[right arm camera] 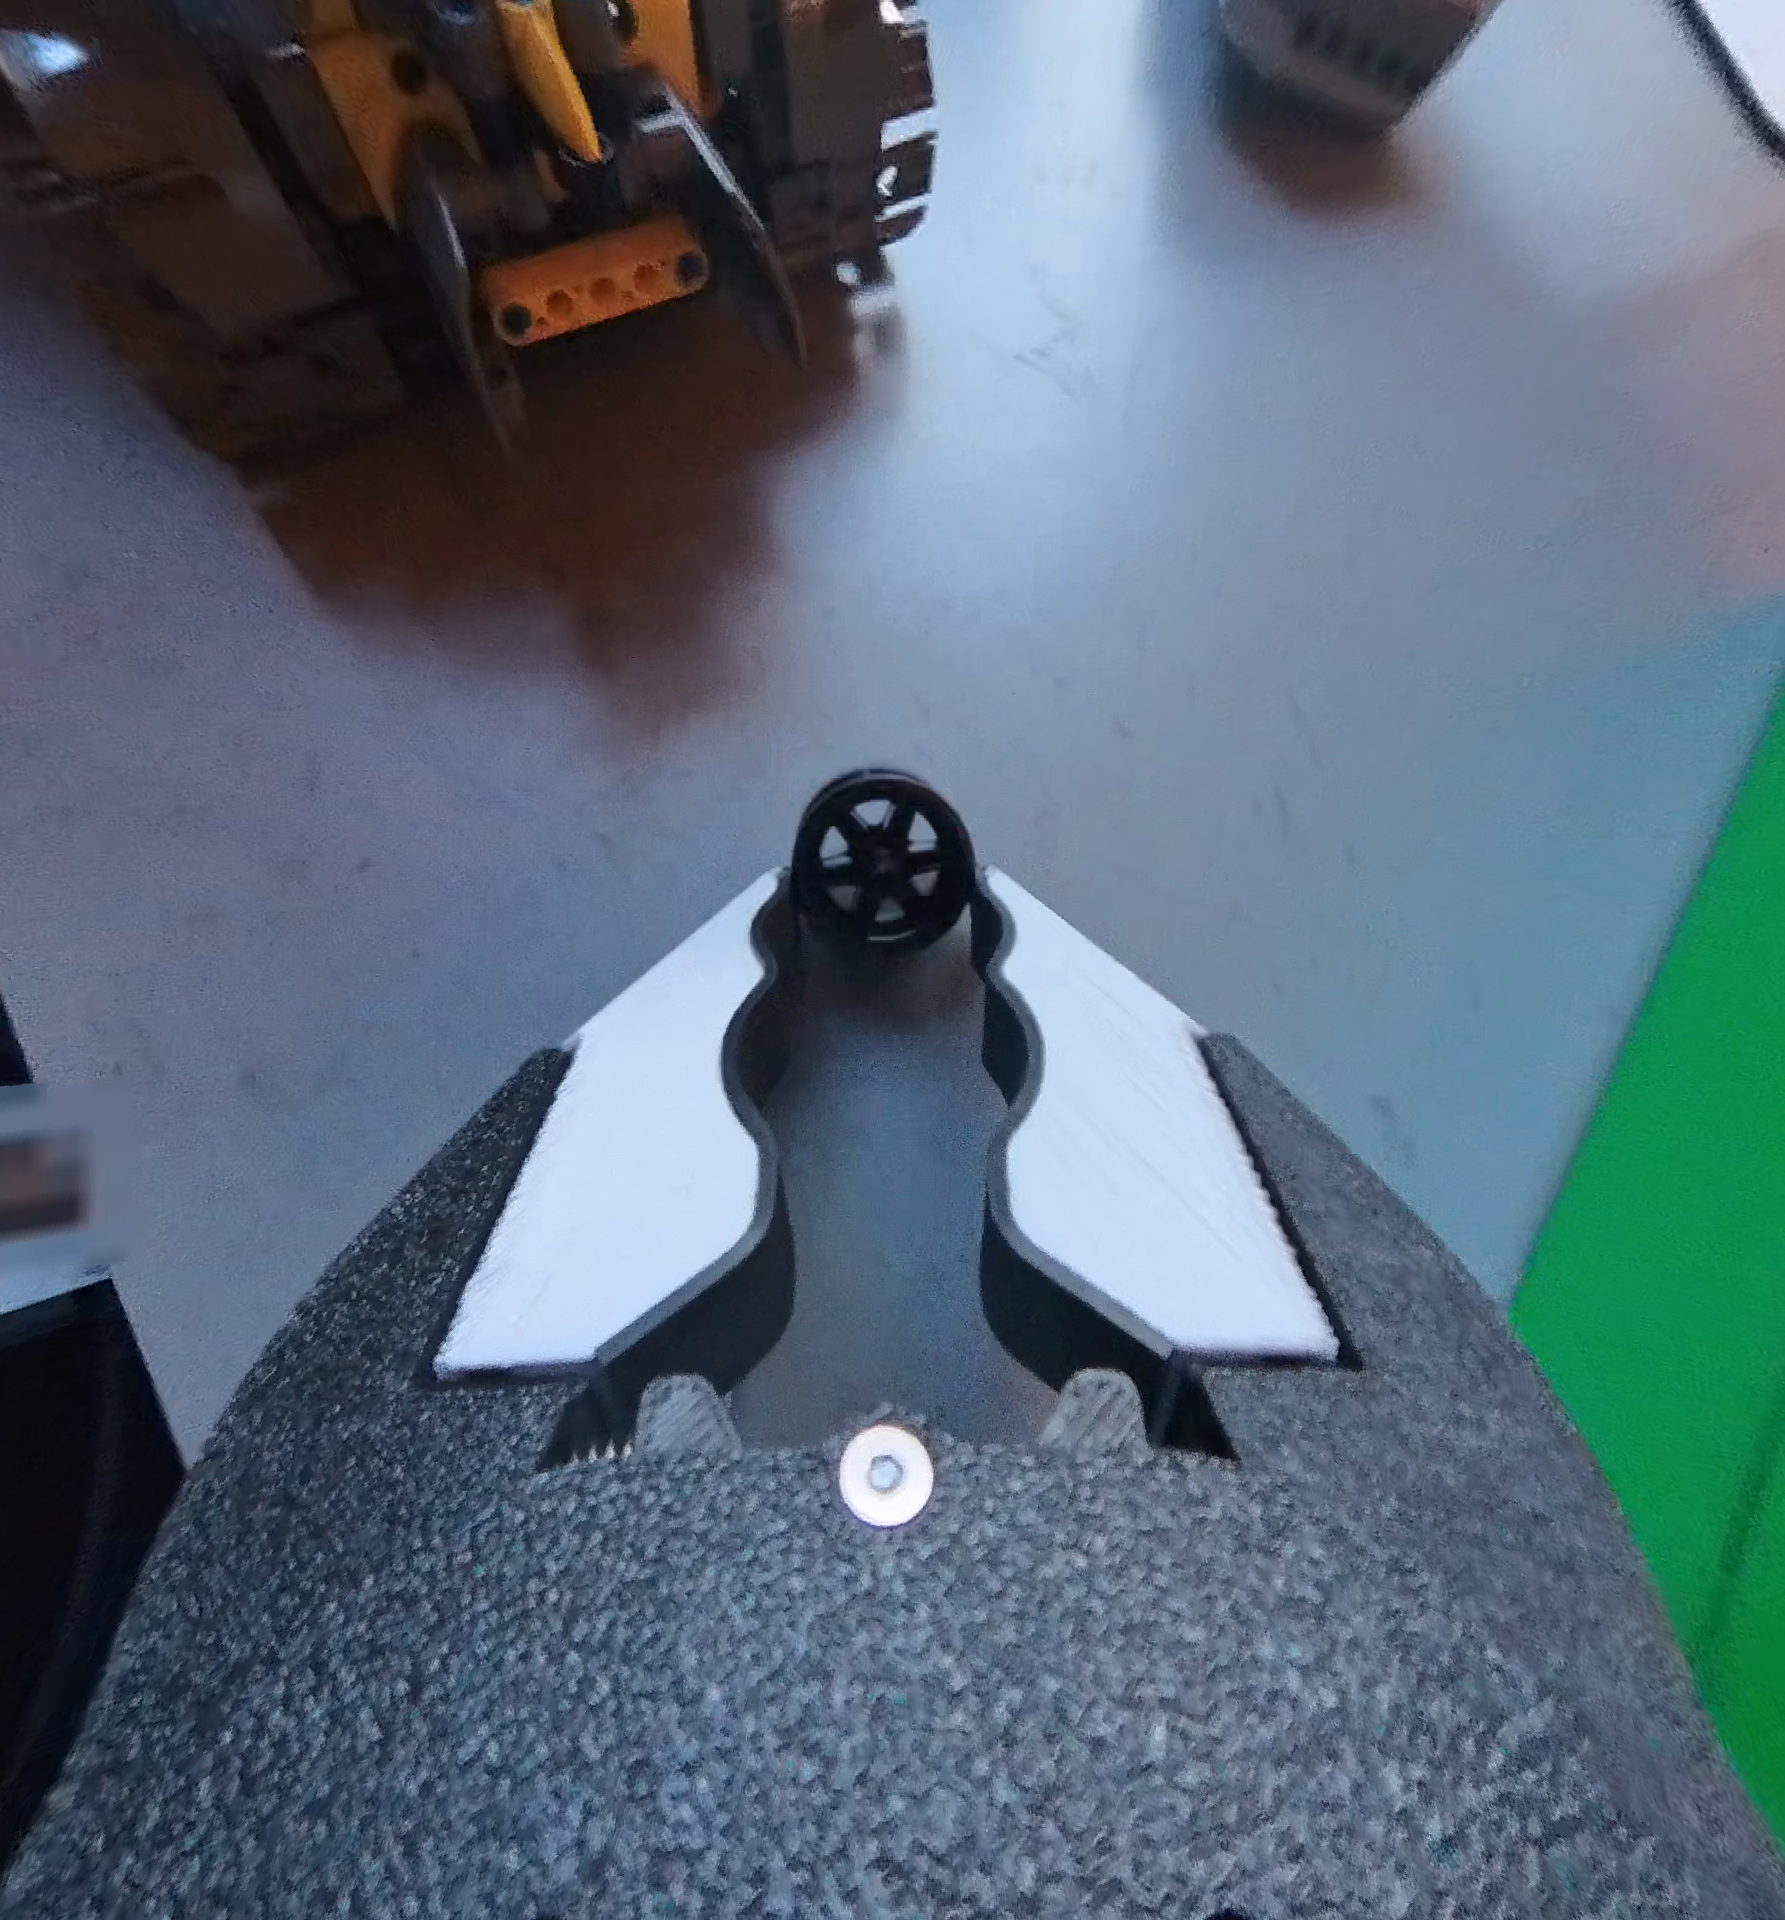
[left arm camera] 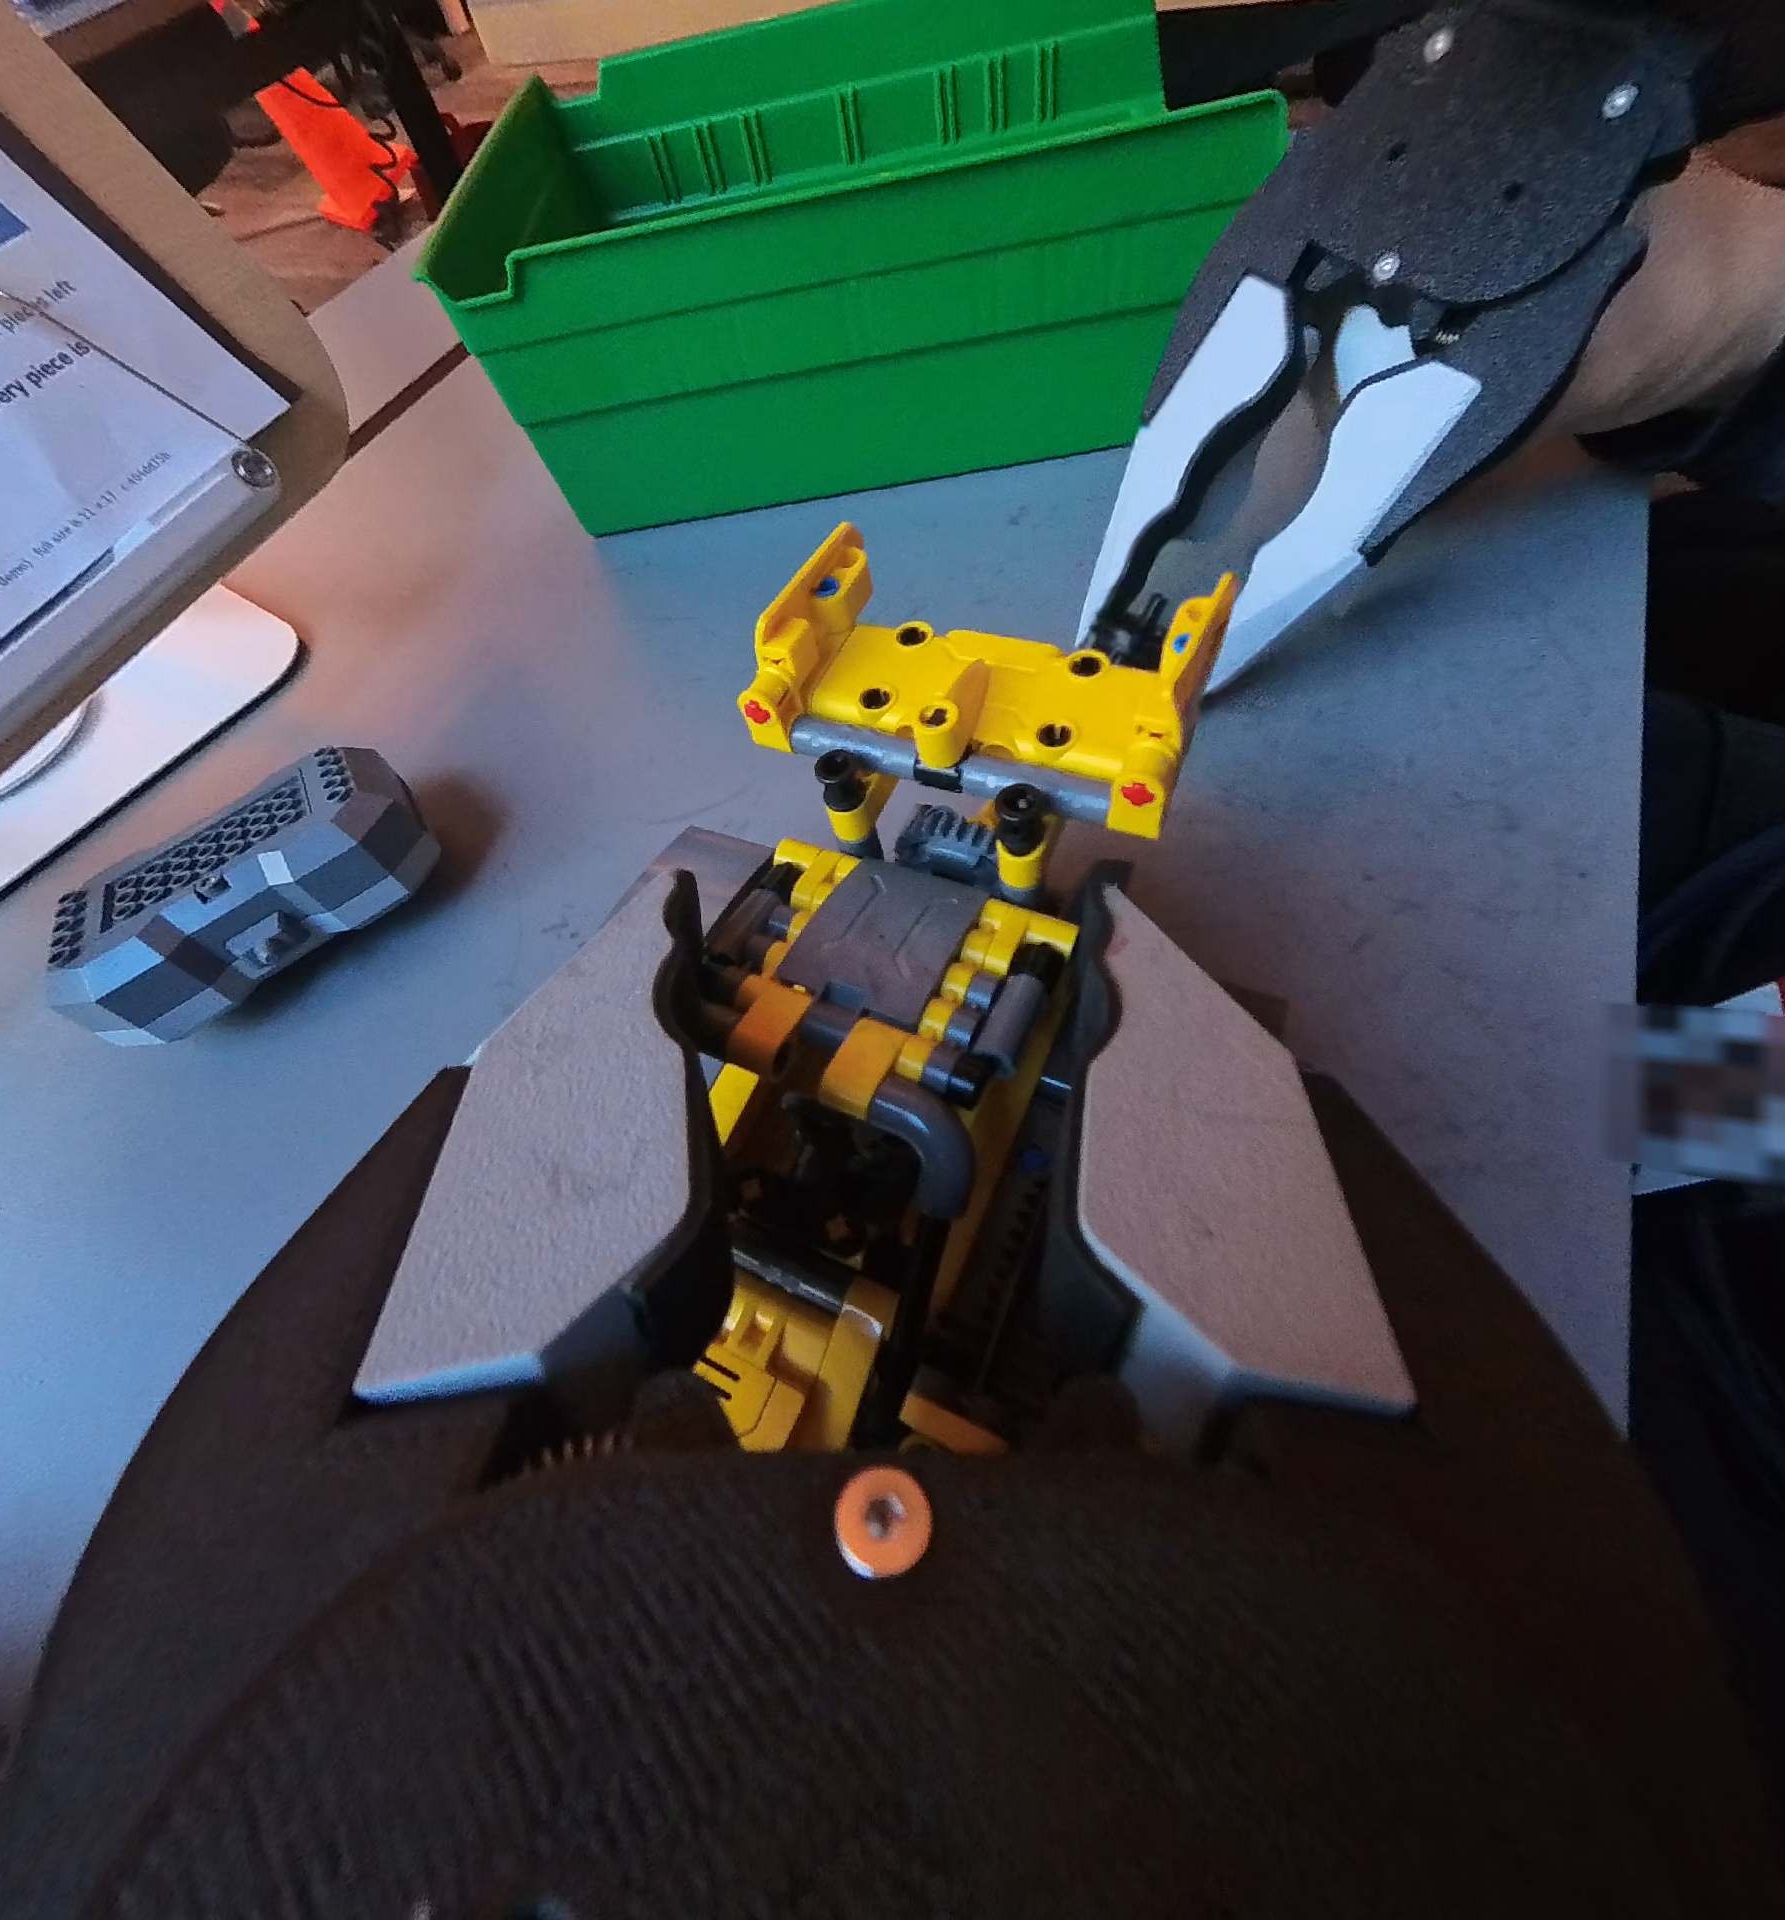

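Note:
My left gripper (left arm camera: pixel 888 914) is shut on a yellow and grey brick-built vehicle model (left arm camera: pixel 898 997), whose yellow scoop (left arm camera: pixel 971 686) points away from me. The model also shows blurred in the right wrist view (right arm camera: pixel 555 208), at the top left. My right gripper (right arm camera: pixel 880 894) is shut on a small black spoked wheel (right arm camera: pixel 880 873), held at its fingertips just above the grey table (right arm camera: pixel 1179 623). In the left wrist view the right gripper (left arm camera: pixel 1168 644) sits just right of the scoop, a hand behind it.
A green plastic bin (left arm camera: pixel 846 312) stands at the back of the table; its wall shows in the right wrist view (right arm camera: pixel 1719 1039). A grey perforated block (left arm camera: pixel 244 894) lies at the left. A framed printed sheet on a stand (left arm camera: pixel 67 436) is at the far left. My right fingertips sit around 15 cm from my left ones.

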`<state>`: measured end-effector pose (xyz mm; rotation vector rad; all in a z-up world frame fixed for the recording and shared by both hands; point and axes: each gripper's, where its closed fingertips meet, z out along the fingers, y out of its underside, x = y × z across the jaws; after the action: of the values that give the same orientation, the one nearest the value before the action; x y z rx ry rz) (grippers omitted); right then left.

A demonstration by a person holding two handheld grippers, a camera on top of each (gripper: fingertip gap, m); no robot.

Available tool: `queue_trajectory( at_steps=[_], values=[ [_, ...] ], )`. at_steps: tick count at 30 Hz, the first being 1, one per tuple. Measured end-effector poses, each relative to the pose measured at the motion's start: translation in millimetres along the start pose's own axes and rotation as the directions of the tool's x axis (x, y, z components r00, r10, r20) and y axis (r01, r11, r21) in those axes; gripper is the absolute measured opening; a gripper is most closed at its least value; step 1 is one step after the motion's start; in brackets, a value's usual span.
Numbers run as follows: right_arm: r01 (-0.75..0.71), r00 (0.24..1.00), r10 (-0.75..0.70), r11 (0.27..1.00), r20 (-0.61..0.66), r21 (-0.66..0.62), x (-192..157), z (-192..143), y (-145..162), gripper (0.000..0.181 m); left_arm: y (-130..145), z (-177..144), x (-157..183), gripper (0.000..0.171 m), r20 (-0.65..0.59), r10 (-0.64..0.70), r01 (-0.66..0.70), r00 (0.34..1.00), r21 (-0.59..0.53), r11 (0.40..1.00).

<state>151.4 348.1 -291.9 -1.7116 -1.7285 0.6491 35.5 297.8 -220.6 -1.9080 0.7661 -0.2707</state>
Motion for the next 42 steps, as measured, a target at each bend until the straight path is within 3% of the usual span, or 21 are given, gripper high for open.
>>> queue_trajectory(
  at_steps=[9, 13, 17, 22, 25, 27, 30, 34, 36, 39, 42],
  values=[
    [0.003, 1.000, -0.003, 1.000, -0.008, -0.003, -5, -7, 6, 0.033, -3, -5, -2, 0.071, 0.018, -0.025, 0.026, 1.000, -0.026, 0.999],
    [-0.027, 0.999, 0.027, 1.000, 0.030, 0.000, -12, -11, 10, 0.028, -44, -42, -3, 0.063, 0.063, -0.029, 0.024, 0.998, 0.092, 0.995],
    [-0.024, 0.999, 0.023, 0.999, 0.041, 0.024, -8, -9, 4, 0.035, -75, -63, 31, 0.049, 0.049, 0.064, -0.070, 0.997, 0.127, 0.989],
    [-0.077, 0.973, 0.069, 0.997, 0.218, 0.029, -32, -12, 1, 0.028, -55, -11, 100, 0.046, 0.001, 0.145, -0.145, 0.989, -0.045, 0.988],
    [-0.206, 0.901, 0.170, 0.977, 0.399, 0.051, -52, -28, -5, 0.028, -21, 28, 125, 0.046, 0.015, 0.311, -0.304, 0.950, -0.174, 0.936],
    [-0.219, 0.871, 0.182, 0.975, 0.457, 0.028, -59, -34, 2, 0.028, -1, 47, 128, 0.045, 0.048, 0.389, -0.363, 0.920, -0.268, 0.893],
    [-0.127, 0.881, 0.083, 0.990, 0.466, 0.064, -73, -42, 8, 0.028, 2, 63, 142, 0.046, 0.030, 0.291, -0.274, 0.956, -0.254, 0.928],
    [0.000, 0.894, -0.077, 0.985, 0.442, 0.172, -87, -52, 2, 0.027, -7, 72, 167, 0.050, -0.107, 0.052, -0.069, 0.993, -0.164, 0.984],
    [-0.062, 0.872, -0.056, 0.973, 0.487, 0.221, -91, -61, -9, 0.027, -10, 73, 164, 0.050, -0.110, 0.035, -0.051, 0.993, -0.140, 0.989],
    [-0.391, 0.728, 0.172, 0.899, 0.664, 0.196, -82, -77, -32, 0.028, -29, 68, 148, 0.050, 0.017, 0.113, -0.112, 0.994, -0.040, 0.993],
    [-0.680, 0.403, 0.301, 0.731, 0.864, 0.063, -81, -96, -54, 0.028, -57, 58, 143, 0.045, 0.156, 0.216, -0.230, 0.964, 0.080, 0.970]
  ],
)
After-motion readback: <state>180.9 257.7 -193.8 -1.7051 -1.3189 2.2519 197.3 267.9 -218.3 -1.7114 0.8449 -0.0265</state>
